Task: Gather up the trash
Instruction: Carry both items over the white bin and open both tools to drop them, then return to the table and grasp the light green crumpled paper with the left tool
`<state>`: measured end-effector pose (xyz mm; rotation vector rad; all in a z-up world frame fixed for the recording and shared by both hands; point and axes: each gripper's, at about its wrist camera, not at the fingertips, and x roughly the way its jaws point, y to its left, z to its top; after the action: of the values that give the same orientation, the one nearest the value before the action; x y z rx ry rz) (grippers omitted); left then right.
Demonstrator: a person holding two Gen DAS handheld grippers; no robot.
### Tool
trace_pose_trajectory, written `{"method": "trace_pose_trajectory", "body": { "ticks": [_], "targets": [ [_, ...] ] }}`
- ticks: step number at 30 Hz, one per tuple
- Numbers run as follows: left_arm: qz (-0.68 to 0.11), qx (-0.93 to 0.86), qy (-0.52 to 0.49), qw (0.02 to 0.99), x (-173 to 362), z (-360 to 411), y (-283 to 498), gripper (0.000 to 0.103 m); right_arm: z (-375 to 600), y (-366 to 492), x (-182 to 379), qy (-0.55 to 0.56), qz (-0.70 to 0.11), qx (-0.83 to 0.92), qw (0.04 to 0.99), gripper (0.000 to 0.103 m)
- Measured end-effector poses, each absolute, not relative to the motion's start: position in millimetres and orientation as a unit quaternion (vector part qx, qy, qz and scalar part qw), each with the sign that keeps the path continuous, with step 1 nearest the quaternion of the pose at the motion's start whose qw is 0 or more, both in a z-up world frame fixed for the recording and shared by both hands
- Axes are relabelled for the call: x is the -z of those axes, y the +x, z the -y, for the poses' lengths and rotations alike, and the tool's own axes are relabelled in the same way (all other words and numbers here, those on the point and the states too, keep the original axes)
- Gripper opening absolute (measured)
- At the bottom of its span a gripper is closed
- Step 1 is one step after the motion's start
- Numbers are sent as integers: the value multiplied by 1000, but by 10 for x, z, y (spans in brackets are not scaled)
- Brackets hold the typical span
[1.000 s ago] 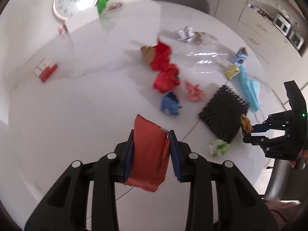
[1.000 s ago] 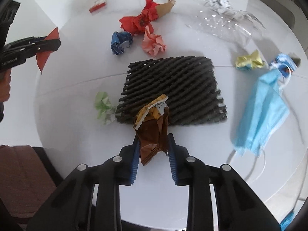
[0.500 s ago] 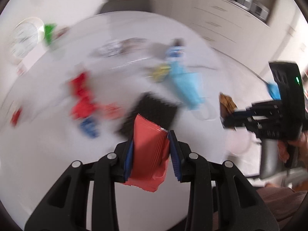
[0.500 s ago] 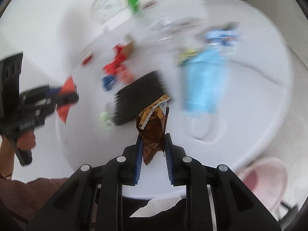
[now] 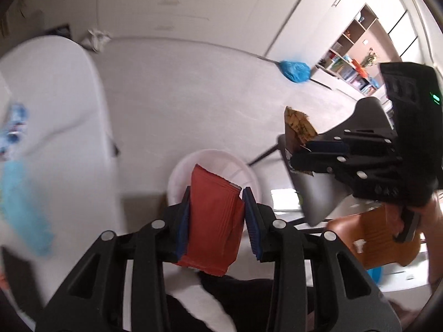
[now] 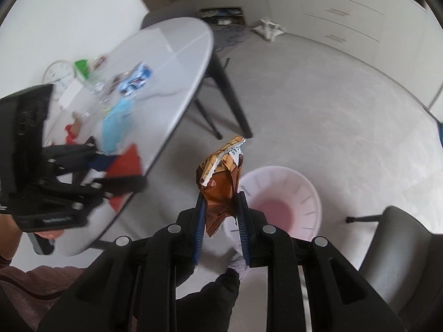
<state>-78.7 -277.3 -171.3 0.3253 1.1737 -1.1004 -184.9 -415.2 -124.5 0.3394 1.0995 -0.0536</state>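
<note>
The red wrapper hides the near part of the pale bin. Table litter is smeared by blur, including the blue mask. The brown wrapper covers the bin's left rim in the right wrist view

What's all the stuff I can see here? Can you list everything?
Red wrapper: one, red, clamped in the left tool.
Brown wrapper: one, brown and gold, clamped in the right tool.
Bin: one, pale pink, on the floor beyond both tools.
Table: one, white, round, dark legs, to the left.
Face mask: one, light blue, on the table.
Other litter on the table: several pieces, red, green, blue-white; too blurred to count.
Clock: one, white, at the table's far side.
Grey chair: one, lower right.
Blue bag: one, on the floor by the cupboards.
Left tool: black, blue pads, shut.
Right tool: black, blue pads, shut.
</note>
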Motion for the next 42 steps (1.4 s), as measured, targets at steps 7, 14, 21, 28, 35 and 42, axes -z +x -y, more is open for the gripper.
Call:
{"method": "trace_pose_trajectory", "body": {
  "ticks": [7, 14, 21, 28, 35, 42],
  "targets": [
    [-544, 483, 123, 675, 1860, 3200, -846, 75, 4499, -1968, 1353, 181, -521, 35, 834, 22],
    [-539, 448, 102, 705, 1682, 3073, -795, 82, 4594, -1976, 1438, 187, -525, 20, 830, 25],
    [-500, 372, 91, 777, 1199, 2451, -631, 95, 4439, -1811, 1741, 164, -557, 31, 814, 80],
    [-472, 282, 75, 832, 878, 1642, -461, 95, 4190, -1522, 1536, 164, -546, 41, 820, 90],
    [-451, 202, 73, 866, 736, 589, -451, 95, 3611, -1160, 655, 130, -452, -13, 882, 100],
    [-470, 163, 83, 863, 997, -246, -540, 95, 3010, -841, 238, 108, -416, -62, 901, 100]
  ]
}}
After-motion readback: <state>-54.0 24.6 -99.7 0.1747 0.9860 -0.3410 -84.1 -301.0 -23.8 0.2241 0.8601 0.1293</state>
